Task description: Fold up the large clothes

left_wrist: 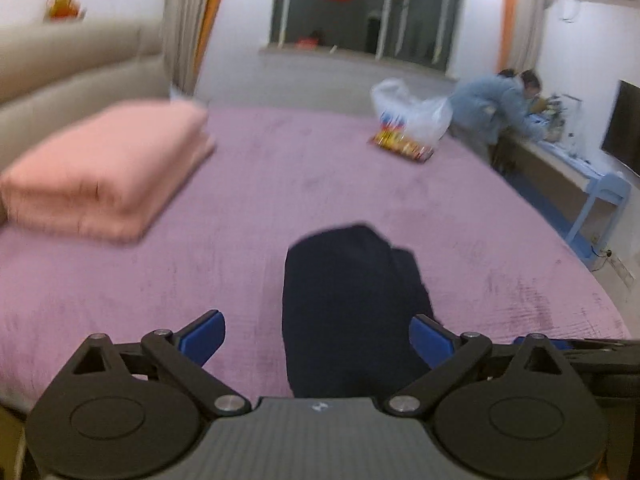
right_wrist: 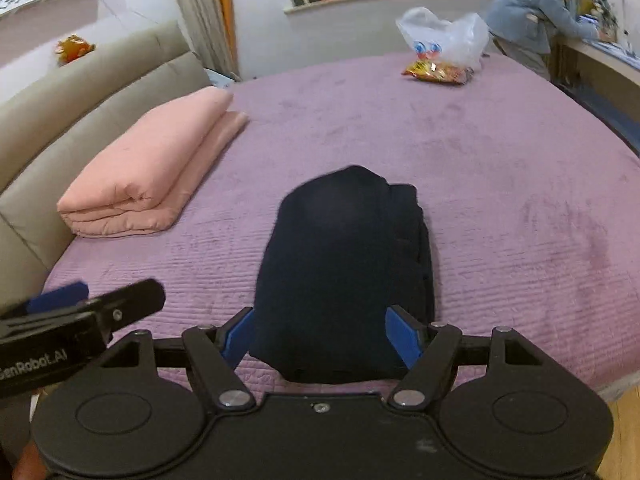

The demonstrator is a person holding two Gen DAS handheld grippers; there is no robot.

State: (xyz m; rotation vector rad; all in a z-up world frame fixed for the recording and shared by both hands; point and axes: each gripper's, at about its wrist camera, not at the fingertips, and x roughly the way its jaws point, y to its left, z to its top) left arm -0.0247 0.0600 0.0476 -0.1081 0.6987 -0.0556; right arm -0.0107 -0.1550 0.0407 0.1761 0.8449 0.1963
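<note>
Dark navy garment (right_wrist: 344, 272) lies folded, compact, on purple bedspread (right_wrist: 500, 184).

Bed: wide bed w/ mauve ribbed cover (right_wrist: 500, 184), fills most of both views.
Quilt: pink folded quilt (right_wrist: 152, 176), on bed's left side, near beige padded headboard (right_wrist: 100, 92).
Toy: small orange plush toy (right_wrist: 74, 48), atop headboard.
Bag: clear plastic bag w/ yellow-red snack packs (right_wrist: 444, 50), far end of bed.
Person: in blue-grey jacket (right_wrist: 528, 20), leaning over counter (right_wrist: 600, 60) at right.
Window: dark window (left_wrist: 368, 4), back wall.
TV: dark flat screen (left_wrist: 624, 128), far right.
</note>
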